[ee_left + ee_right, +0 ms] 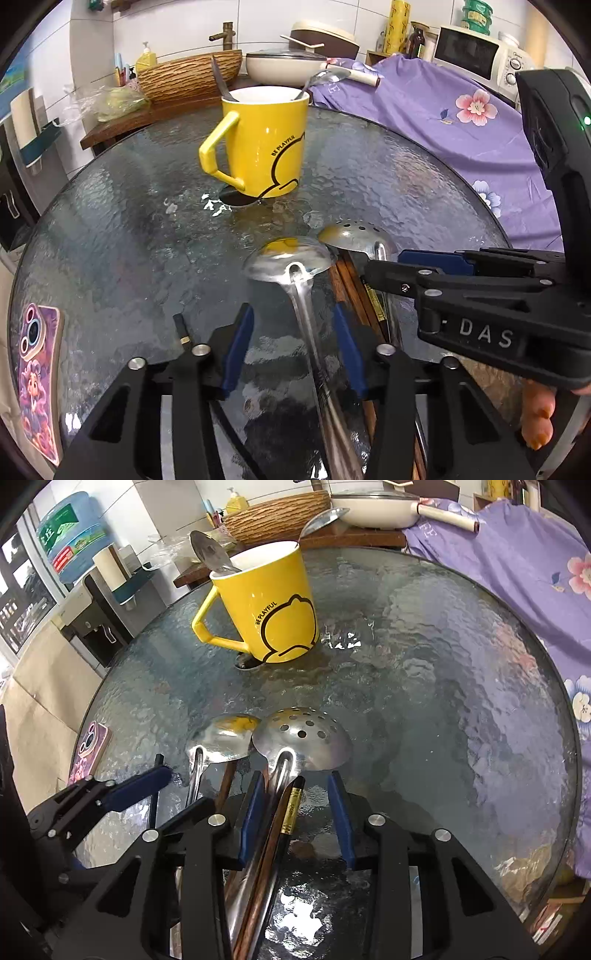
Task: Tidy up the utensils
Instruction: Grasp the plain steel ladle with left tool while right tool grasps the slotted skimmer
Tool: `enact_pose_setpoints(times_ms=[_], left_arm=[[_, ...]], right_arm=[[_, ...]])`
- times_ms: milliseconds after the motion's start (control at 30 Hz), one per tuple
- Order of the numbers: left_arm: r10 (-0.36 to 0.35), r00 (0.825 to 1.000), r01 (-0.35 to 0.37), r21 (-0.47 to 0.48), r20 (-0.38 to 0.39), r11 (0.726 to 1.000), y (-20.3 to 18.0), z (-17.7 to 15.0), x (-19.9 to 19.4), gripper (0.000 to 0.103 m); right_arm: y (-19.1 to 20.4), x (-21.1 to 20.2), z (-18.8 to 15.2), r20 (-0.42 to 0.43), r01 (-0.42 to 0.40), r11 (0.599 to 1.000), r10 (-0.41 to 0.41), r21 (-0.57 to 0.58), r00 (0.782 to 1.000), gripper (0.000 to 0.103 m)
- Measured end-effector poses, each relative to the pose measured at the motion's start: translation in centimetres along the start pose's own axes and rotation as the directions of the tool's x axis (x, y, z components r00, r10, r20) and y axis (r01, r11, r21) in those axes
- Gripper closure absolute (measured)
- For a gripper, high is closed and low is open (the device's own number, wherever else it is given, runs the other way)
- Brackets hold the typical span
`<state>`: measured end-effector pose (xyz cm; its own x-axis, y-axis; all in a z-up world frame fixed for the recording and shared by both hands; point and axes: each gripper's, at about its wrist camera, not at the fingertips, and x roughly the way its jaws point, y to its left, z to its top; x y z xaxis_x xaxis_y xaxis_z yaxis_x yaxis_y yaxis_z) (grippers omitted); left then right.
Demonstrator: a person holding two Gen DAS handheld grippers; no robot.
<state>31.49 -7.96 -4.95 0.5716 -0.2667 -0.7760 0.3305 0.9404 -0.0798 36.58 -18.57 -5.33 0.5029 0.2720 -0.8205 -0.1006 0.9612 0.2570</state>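
Note:
A yellow mug (pixel 266 144) (pixel 266 602) stands on the round glass table (pixel 129 229) with two spoons (pixel 325 79) (pixel 210 550) leaning in it. Nearer lie a steel ladle (pixel 288 258) (pixel 221 738), a slotted spoon (pixel 351 232) (pixel 303 738) and brown chopsticks (pixel 347 284) (pixel 291 805), side by side. My left gripper (pixel 293 314) (pixel 162 768) straddles the ladle's handle, with a gap at each blue pad. My right gripper (pixel 295 779) (pixel 384 264) straddles the slotted spoon's handle and the chopsticks. They lie by the left pad, well clear of the right pad.
A phone in a patterned case (pixel 37 369) (pixel 90 753) lies at the table's left edge. A purple floral cloth (pixel 443 122) drapes beyond the right rim. Behind the mug are a wooden basin (pixel 188 74), a lidded pan (pixel 280 66) and a microwave (pixel 476 51). A water dispenser (pixel 70 535) stands far left.

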Motion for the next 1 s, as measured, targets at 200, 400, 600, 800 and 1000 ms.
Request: enact_pose_setpoints(times_ms=[200, 400, 600, 800, 1000], left_arm=[[-0.014, 1.0, 0.014, -0.004, -0.025, 1.0, 0.5, 0.1, 0.9, 0.067], [-0.047, 0.998, 0.046, -0.037, -0.033, 0.998, 1.0, 0.1, 1.4, 0.075], [-0.059, 0.998, 0.058, -0.048, -0.023, 0.997, 1.0, 0.3, 1.4, 0.089], [-0.065, 0.998, 0.065, -0.064, -0.013, 0.996, 1.1, 0.3, 1.3, 0.094], [-0.082, 0.997, 0.082, -0.096, 0.001, 0.992, 1.5, 0.3, 1.2, 0.095]], right_arm=[[-0.3, 0.6, 0.3, -0.016, -0.022, 1.0, 0.022, 0.017, 1.0, 0.082], [-0.4, 0.9, 0.4, -0.014, -0.034, 0.999, 0.034, 0.027, 0.999, 0.084], [-0.4, 0.9, 0.2, -0.006, -0.038, 0.999, 0.038, 0.018, 0.999, 0.088], [-1.0, 0.6, -0.1, 0.013, -0.073, 0.997, 0.073, 0.022, 0.997, 0.093], [-1.9, 0.2, -0.4, 0.043, -0.107, 0.993, 0.105, 0.044, 0.993, 0.093]])
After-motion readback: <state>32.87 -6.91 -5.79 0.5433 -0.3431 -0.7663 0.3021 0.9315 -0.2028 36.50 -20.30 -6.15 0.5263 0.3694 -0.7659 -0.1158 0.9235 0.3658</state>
